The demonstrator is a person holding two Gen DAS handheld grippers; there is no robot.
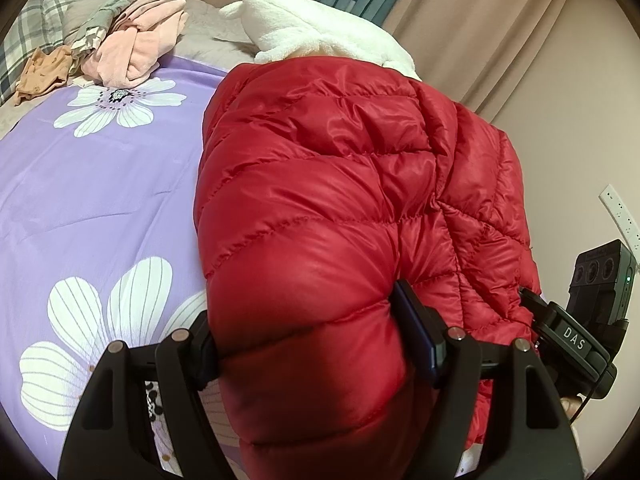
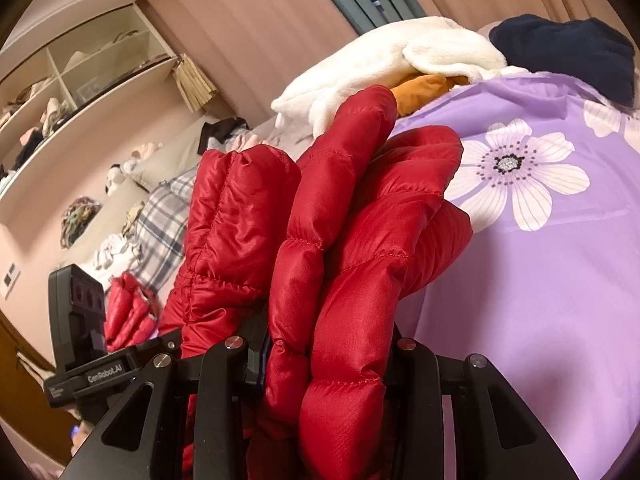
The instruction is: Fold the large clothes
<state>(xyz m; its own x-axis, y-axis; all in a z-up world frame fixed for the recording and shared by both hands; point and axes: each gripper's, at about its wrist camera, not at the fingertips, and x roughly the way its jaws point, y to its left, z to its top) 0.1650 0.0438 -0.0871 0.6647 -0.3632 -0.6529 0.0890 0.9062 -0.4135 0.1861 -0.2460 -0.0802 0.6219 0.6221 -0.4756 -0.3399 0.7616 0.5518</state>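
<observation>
Red jacket (image 1: 320, 208) fills my near view, bunched thick between the jaws of my left gripper (image 1: 316, 356), which clamp it. My right gripper (image 2: 324, 360) pinches several folds of it too. It hangs over the purple flowered bedspread (image 1: 100, 200); a white fleece (image 1: 304, 36) lies at the far edge.

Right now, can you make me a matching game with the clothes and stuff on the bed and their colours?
Things:
1. puffy jacket
2. bedspread
3. fluffy blanket
4. pillow

Colours:
A. white
B. grey plaid
C. red
D. purple with white flowers

Pairs: 1-C, 2-D, 3-A, 4-B
</observation>
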